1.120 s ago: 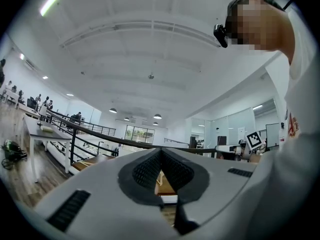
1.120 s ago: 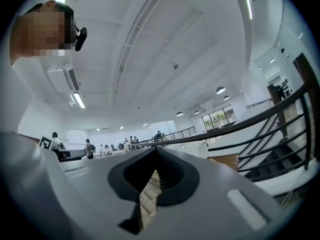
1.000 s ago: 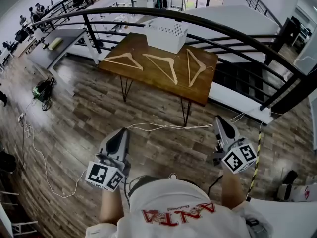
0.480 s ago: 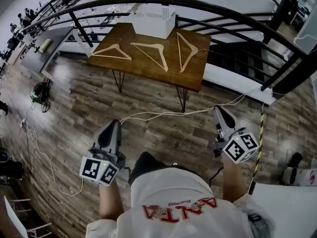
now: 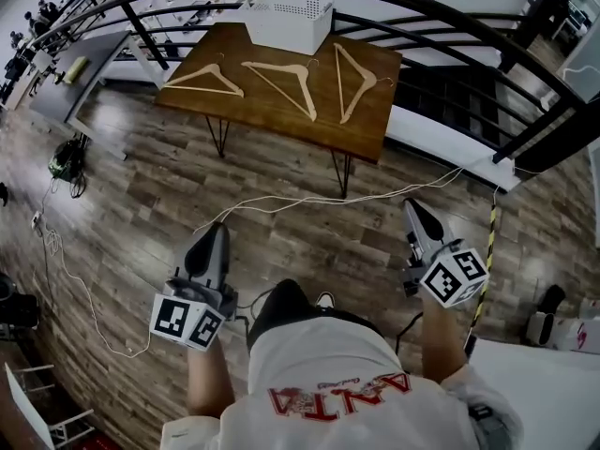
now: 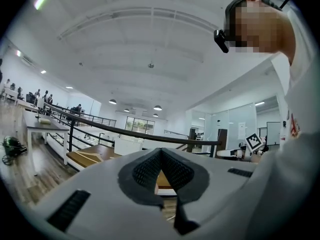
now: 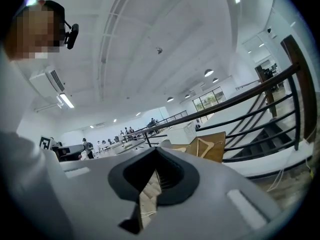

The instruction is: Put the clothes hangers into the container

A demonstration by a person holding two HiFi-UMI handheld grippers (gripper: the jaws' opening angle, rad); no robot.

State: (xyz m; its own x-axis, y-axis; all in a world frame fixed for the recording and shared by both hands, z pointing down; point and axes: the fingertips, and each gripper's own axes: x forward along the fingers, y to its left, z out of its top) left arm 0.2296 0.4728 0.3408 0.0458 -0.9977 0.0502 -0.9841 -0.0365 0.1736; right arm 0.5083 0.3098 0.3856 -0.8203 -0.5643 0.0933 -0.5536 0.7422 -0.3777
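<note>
Holding both grippers out before your waist, you point them level toward the table [image 5: 253, 106] with the marker cubes up and a forearm straight behind each. Your left gripper [image 5: 210, 242] sits at the lower left of the head view and your right gripper [image 5: 418, 218] at the lower right. They are well apart, with your torso between them. Both hang over the floor [image 5: 141, 204], well short of the table, and a white cable [image 5: 309, 199] trails across the boards ahead of the tips.

Your left gripper's own view shows its jaws drawn together, the tips touching and nothing between them. Your right gripper's view shows the same, a closed claw gripping nothing.

Your hangers all lie flat on the table in a row, apart from one another:
- left hanger [image 5: 202, 81]
- middle hanger [image 5: 281, 81]
- right hanger [image 5: 354, 78]

Your container [image 5: 286, 22], a white box with perforated walls, stands at the far edge of the table just behind the middle hanger and close against the railing [image 7: 260, 87]. The head view cuts off its top, so you cannot tell what is inside. The left gripper's view catches only its side wall.
</note>
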